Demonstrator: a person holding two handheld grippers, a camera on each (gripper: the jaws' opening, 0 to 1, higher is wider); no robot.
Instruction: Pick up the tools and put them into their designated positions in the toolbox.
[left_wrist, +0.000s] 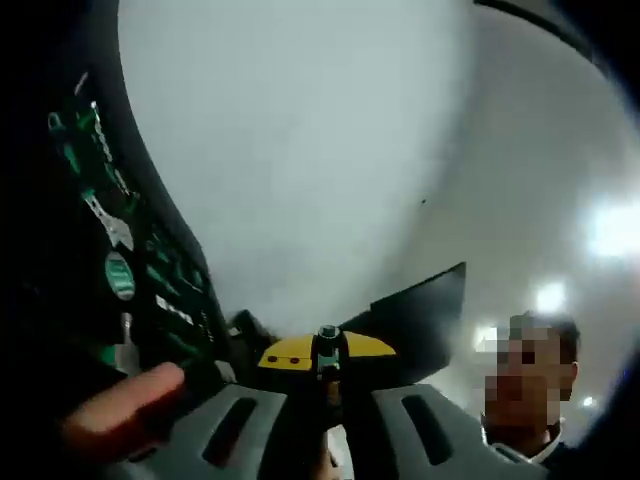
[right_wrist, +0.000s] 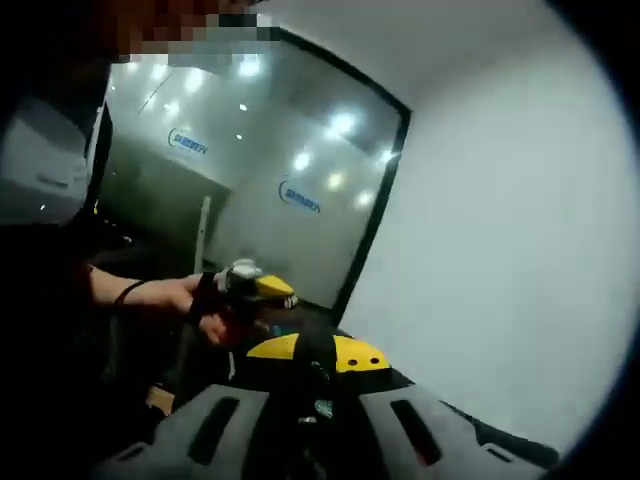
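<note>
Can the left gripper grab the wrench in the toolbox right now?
Probably not yet. The left gripper already holds a yellow tool between its jaws and points away at the white wall. The wrench sits in the toolbox off to one side.
</note>
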